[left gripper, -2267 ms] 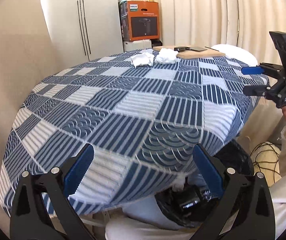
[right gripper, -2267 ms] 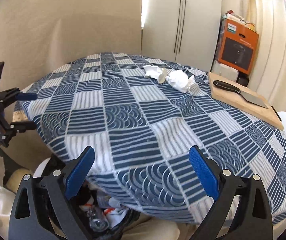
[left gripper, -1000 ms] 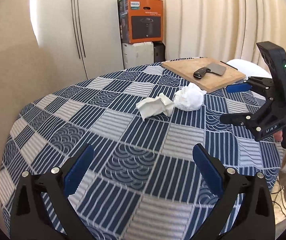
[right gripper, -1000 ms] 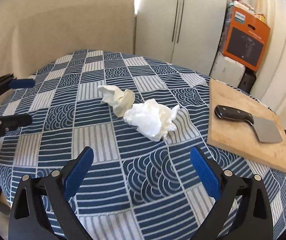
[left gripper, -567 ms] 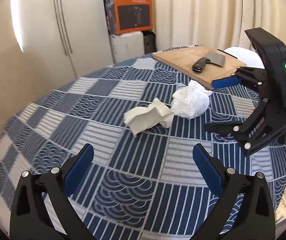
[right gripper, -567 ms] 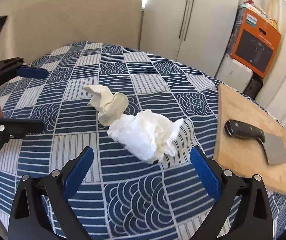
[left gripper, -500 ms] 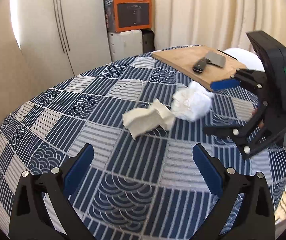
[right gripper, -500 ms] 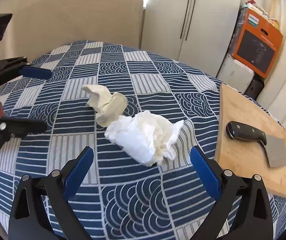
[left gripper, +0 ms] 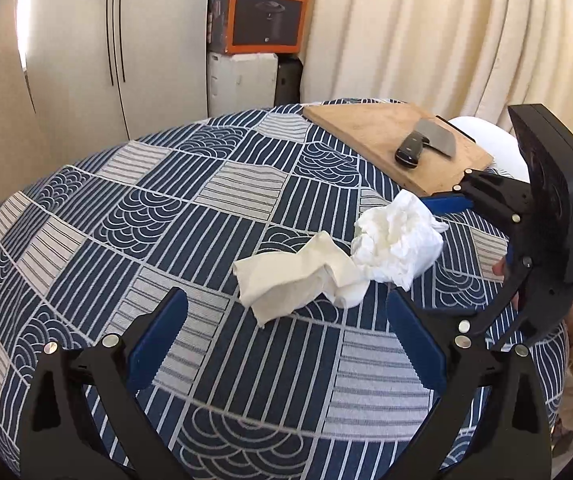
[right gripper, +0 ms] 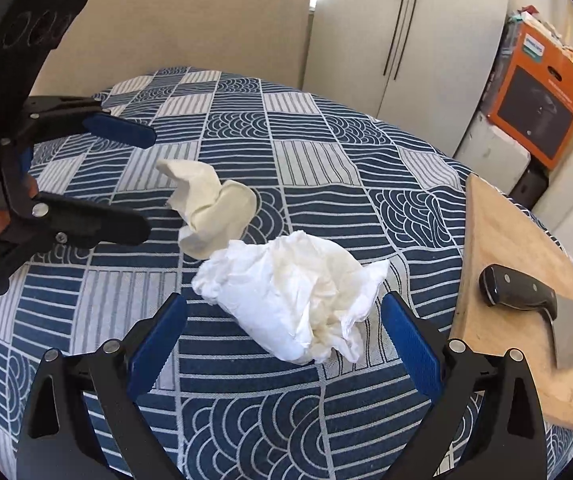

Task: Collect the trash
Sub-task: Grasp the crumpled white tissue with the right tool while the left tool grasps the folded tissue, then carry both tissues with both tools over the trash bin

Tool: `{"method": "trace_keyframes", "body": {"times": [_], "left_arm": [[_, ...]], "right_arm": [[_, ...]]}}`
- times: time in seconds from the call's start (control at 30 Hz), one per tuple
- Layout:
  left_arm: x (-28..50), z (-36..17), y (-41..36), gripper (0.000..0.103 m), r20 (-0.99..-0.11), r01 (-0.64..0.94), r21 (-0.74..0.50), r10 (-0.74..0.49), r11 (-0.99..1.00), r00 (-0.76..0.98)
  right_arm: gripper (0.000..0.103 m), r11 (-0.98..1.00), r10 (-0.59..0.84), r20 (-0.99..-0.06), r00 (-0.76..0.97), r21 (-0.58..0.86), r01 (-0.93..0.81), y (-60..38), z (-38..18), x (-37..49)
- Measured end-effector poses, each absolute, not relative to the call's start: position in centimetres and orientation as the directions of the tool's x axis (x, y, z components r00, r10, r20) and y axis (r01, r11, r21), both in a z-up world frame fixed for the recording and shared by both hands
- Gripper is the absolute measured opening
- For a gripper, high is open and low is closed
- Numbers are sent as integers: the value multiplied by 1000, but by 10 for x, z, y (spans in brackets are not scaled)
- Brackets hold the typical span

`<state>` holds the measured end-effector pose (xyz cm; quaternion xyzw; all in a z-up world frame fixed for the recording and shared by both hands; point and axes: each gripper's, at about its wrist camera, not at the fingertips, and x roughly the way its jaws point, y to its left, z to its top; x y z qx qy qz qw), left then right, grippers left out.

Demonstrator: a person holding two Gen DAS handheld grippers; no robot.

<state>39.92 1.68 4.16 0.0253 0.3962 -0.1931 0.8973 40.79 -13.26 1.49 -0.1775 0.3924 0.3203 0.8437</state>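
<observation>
Two crumpled tissues lie touching on the blue patterned tablecloth (left gripper: pixel 134 208). The cream tissue (left gripper: pixel 294 276) sits just ahead of my open left gripper (left gripper: pixel 286 340); it also shows in the right wrist view (right gripper: pixel 210 204). The white tissue (right gripper: pixel 298 296) lies between the tips of my open right gripper (right gripper: pixel 284 340), and shows in the left wrist view (left gripper: pixel 398 240). My right gripper appears in the left wrist view (left gripper: pixel 454 256) around the white tissue. My left gripper appears in the right wrist view (right gripper: pixel 138 184), open beside the cream tissue.
A wooden cutting board (left gripper: pixel 386 136) with a cleaver (left gripper: pixel 426 146) lies at the table's far right edge; it also shows in the right wrist view (right gripper: pixel 514 280). An orange box (left gripper: pixel 266 8), white cupboards (left gripper: pixel 126 40) and curtains (left gripper: pixel 446 32) stand behind the table.
Both grippers have moved forward over the table from its edge and closed in on the two tissues. Both stay open.
</observation>
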Motion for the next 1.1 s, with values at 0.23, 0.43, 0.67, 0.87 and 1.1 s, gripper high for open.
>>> {"method": "trace_keyframes", "body": {"times": [0.23, 0.43, 0.67, 0.87, 1.1], "left_arm": [[409, 30, 3, 97, -742, 367, -47, -279, 929, 610], [417, 25, -1, 97, -746, 367, -31, -266, 930, 610], [417, 27, 2, 74, -747, 373, -18, -261, 928, 611], [407, 34, 7, 73, -752, 358, 5, -233, 934, 617], [382, 48, 15, 73, -743, 325, 62, -174, 944, 647]], "right_arm": [[92, 721, 403, -779, 480, -53, -691, -130, 9, 411], [59, 700, 412, -780, 471, -59, -711, -126, 9, 407], [45, 714, 417, -778, 470, -40, -699, -132, 12, 407], [44, 723, 422, -757, 499, -51, -689, -136, 21, 395], [44, 726, 419, -739, 528, -77, -684, -139, 29, 371]]}}
